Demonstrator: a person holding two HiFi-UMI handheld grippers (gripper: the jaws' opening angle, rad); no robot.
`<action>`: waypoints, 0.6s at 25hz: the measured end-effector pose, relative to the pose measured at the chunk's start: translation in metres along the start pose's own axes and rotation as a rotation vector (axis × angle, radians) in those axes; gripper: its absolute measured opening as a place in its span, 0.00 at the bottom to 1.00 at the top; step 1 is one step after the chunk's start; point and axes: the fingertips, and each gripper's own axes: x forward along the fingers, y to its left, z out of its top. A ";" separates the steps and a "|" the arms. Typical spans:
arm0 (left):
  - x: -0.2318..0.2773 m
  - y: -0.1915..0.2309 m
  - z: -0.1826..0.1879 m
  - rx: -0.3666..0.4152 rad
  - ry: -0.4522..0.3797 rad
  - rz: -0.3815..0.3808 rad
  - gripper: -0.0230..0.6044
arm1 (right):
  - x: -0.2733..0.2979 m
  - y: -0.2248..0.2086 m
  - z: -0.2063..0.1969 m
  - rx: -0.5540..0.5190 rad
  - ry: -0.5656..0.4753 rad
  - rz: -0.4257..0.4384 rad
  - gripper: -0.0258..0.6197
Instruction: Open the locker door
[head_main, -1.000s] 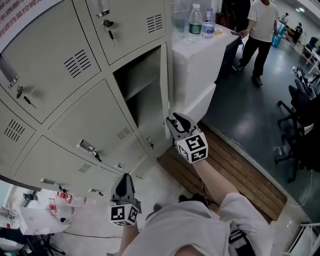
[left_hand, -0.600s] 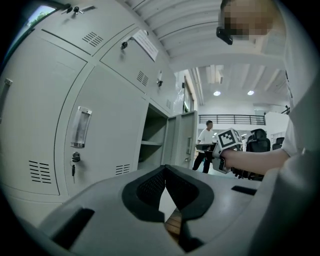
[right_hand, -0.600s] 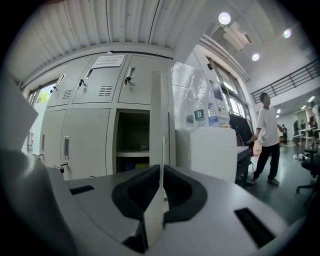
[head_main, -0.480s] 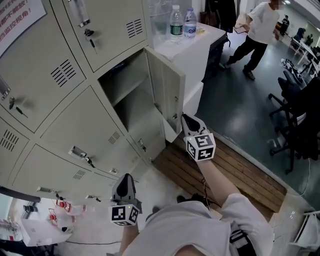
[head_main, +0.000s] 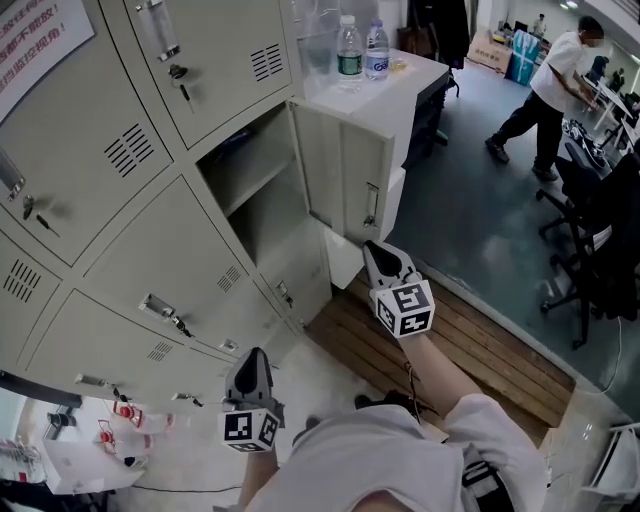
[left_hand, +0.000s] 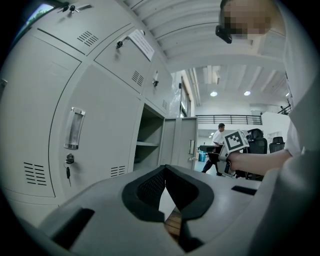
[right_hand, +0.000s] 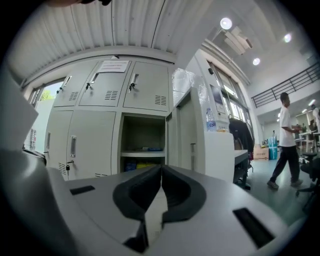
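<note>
Locker door (head_main: 345, 185) stands wide open, swung out to the right on its hinges from a bank of pale grey lockers (head_main: 160, 230), with its edge turned towards the viewer. It belongs to the right-hand end of the bank, in the second row down from the top of the head view. Behind it the open compartment (head_main: 265, 200) shows a single shelf (right_hand: 142, 154). A small blue thing lies on the shelf and something yellow sits below it, both too small to identify.

The right gripper (head_main: 375, 250) is held out level in front of the door's lower edge, near it but not touching. Its jaws have just closed together, with nothing between them. The left gripper (head_main: 250, 358) is held lower and further left, facing the closed lockers. Its jaw tips also meet, empty.

Keys (head_main: 180, 78) hang from the locks of several closed doors. To the right of the lockers stands a white cabinet (head_main: 400, 85) with two water bottles (head_main: 348, 50) on top. Wooden planks (head_main: 480, 350) cover the floor at the foot of the cabinet, beside a dark glossy floor. In the background a person (head_main: 555, 90) in a white top and dark trousers leans forward near some office chairs (head_main: 600, 230).
</note>
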 end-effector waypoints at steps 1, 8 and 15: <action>-0.002 0.001 0.000 0.001 0.001 0.004 0.04 | -0.002 0.006 -0.001 0.004 0.000 0.012 0.06; -0.006 0.005 0.002 0.063 0.006 0.036 0.04 | -0.021 0.060 -0.012 -0.007 -0.008 0.117 0.06; -0.009 0.010 0.004 0.059 0.000 0.057 0.04 | -0.038 0.116 -0.017 0.034 -0.020 0.234 0.06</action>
